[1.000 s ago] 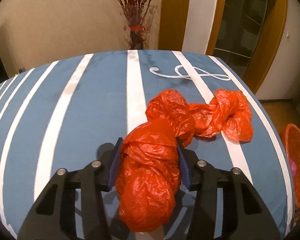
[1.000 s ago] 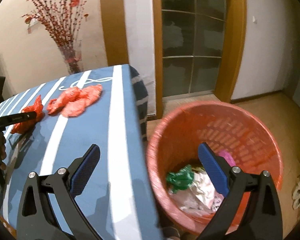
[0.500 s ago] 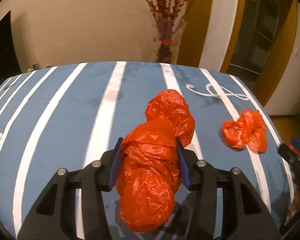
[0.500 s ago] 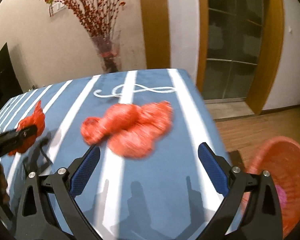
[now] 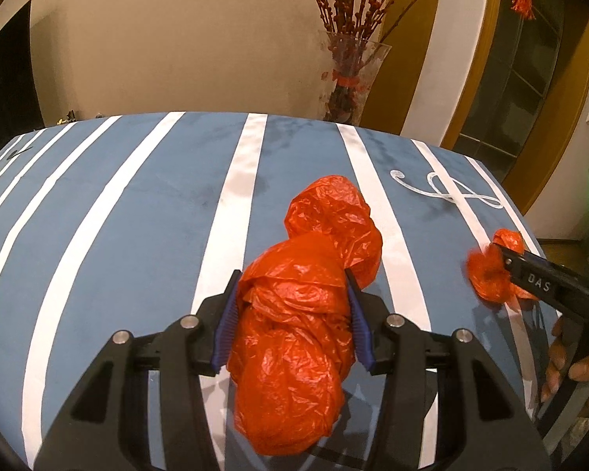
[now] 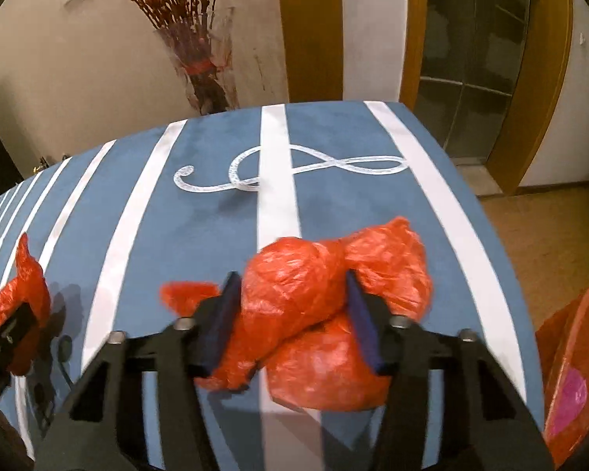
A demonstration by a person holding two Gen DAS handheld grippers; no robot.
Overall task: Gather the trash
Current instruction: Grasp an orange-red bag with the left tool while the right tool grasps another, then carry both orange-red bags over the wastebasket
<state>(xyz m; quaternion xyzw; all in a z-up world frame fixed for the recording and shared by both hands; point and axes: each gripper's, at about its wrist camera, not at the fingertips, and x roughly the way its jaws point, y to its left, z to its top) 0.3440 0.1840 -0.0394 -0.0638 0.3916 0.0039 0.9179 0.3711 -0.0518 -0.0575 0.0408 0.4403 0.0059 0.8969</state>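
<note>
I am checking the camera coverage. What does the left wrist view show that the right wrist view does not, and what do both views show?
Only the left wrist view shows the left gripper from behind, shut on its red bag, and the person's right hand. Only the right wrist view shows the right gripper closing around the second red bag, the orange bin at the right edge and the wooden floor. Both show the blue striped tablecloth and the vase of red branches.
</note>
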